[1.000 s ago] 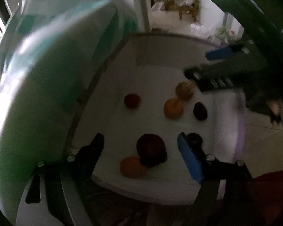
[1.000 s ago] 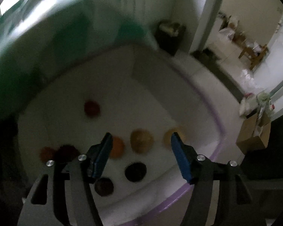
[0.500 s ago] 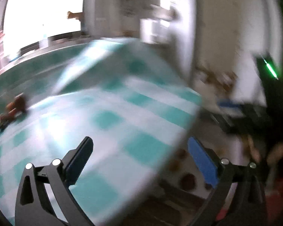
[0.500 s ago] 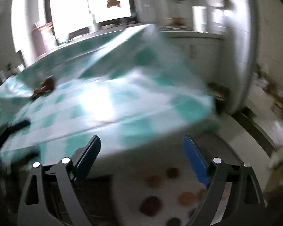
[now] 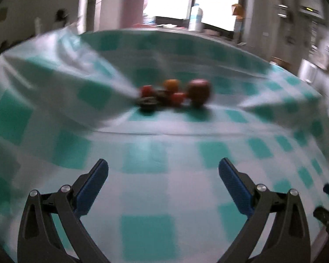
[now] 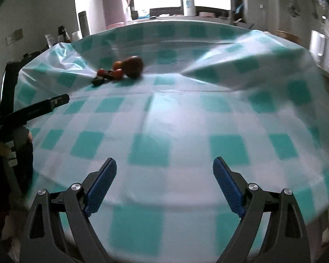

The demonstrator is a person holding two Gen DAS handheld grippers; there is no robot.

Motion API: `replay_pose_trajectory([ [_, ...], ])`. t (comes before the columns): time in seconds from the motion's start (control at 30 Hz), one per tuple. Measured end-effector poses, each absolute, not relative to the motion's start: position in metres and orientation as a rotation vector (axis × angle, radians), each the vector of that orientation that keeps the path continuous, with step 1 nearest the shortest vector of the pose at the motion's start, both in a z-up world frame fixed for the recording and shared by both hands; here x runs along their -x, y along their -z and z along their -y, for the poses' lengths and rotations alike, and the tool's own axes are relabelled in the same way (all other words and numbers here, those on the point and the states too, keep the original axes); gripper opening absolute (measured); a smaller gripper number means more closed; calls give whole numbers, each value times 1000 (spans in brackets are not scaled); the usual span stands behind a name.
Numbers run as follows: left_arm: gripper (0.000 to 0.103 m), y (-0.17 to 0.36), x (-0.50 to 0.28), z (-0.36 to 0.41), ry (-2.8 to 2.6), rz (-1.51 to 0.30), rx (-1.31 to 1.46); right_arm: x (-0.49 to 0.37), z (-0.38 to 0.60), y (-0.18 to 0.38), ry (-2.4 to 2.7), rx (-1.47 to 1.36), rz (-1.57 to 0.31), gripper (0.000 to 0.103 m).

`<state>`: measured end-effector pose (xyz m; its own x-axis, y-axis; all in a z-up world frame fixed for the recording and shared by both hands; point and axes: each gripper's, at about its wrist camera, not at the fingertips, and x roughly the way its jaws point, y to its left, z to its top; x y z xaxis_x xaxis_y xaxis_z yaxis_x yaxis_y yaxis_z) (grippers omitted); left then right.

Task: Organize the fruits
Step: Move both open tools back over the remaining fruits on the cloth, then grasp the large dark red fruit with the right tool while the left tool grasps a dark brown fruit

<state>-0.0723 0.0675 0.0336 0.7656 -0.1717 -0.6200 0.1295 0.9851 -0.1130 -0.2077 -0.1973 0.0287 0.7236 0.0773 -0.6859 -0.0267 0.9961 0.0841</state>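
My left claw (image 5: 163, 175) hangs wide open, blue pads (image 5: 92, 188) spread, nothing between them. My right claw (image 6: 164, 173) is just as wide and empty, over the near edge of the counter (image 6: 164, 131) with its teal-and-white checked cloth. Off to the left in the right view, the other claw's black body pokes in. Farther out, the fruits (image 6: 120, 70) sit clustered where the cloth bunches: a big brownish one (image 5: 198, 91), an orange one (image 5: 171, 84), small red ones, something dark. Beyond them, a pink jug (image 6: 113, 6) and a white bottle (image 6: 189, 0) stand by the bright window.
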Motion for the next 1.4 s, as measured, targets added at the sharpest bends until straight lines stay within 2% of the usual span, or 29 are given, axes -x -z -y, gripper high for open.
replay_pose_trajectory([
  [0.2,101,-25,26,-113,109,-744,188,126,166,-21,-130,-174,-814,87],
  [0.5,101,-20,25,-128,160,-747,286,-2,151,-17,-137,-434,-842,87],
  [0.7,101,-20,24,-130,168,-738,318,-62,129,-20,-116,-433,-793,87],
  [0.83,101,-18,24,-131,174,-739,329,-82,102,-32,-98,-144,-769,87],
  [1.0,101,-17,23,-129,178,-741,331,-97,93,-27,-181,155,-834,87],
  [1.4,101,-17,22,-130,184,-734,344,-149,99,0,-315,338,-890,85],
])
